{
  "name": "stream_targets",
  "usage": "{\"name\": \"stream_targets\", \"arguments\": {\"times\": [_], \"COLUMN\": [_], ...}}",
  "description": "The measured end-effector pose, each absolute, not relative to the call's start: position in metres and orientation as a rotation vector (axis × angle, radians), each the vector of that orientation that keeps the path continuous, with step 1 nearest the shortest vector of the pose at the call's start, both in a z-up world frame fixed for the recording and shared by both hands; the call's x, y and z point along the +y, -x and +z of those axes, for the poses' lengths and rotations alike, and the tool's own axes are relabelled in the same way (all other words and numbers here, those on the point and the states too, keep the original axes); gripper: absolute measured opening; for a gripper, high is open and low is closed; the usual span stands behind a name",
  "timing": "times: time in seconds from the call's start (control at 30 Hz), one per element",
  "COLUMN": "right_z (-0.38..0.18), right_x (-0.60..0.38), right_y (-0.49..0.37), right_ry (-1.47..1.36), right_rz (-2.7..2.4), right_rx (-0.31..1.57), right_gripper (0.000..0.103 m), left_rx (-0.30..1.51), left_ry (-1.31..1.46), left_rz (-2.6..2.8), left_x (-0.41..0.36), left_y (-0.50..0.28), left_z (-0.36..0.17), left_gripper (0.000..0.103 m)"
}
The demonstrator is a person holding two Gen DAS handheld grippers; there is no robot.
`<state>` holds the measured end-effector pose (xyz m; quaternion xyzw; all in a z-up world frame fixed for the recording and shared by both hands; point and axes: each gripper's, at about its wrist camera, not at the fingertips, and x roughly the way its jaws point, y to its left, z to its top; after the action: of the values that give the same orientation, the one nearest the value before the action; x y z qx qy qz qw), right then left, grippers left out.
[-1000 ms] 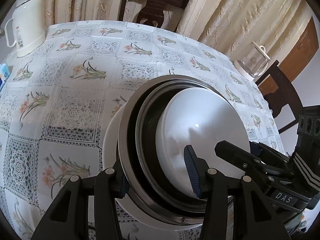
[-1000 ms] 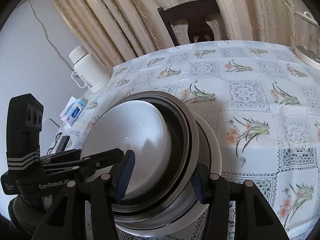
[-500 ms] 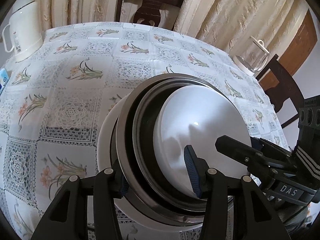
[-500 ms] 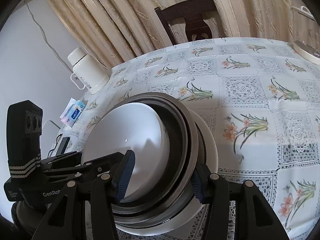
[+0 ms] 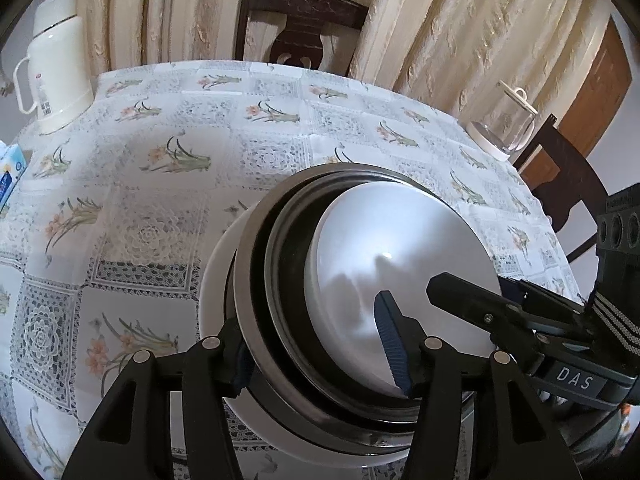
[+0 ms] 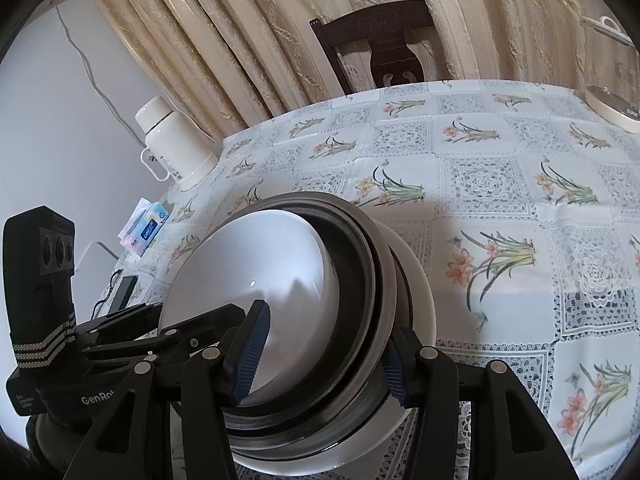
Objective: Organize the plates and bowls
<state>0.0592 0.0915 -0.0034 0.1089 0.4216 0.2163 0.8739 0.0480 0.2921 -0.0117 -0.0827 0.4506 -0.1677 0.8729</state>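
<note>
White plate point(image 5: 216, 300) mostly hidden, bowls point(image 5: 400, 280) cover it

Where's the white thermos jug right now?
The white thermos jug stands at the table's far left corner in both wrist views, by the curtain, with a blue tissue pack nearer on that edge.

A home dining room. A table point(image 5: 168, 184) wears a floral lace-pattern tablecloth point(image 6: 500, 184), with dark carved wooden chairs point(image 5: 296, 28) drawn up to it. Cream curtains point(image 6: 248, 36) hang behind, and a white thermos jug point(image 5: 52, 64) stands at the table's edge.
</note>
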Motion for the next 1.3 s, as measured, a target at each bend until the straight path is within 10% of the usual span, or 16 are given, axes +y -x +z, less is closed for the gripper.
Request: {"name": "stream_targets", "arguments": {"times": [1.3], "right_z": [-0.003], "right_x": [0.096], "right_y": [-0.058], "right_ry": [-0.175], "right_rz": [0.434], "right_rx": [0.854], "right_gripper": [0.056], "left_rx": [0.874], "left_ry": [0.160], "left_rz": [-0.351], "left_x": [0.314], "left_y": [-0.043], "left_z": [0.002], "left_gripper": [0.060]}}
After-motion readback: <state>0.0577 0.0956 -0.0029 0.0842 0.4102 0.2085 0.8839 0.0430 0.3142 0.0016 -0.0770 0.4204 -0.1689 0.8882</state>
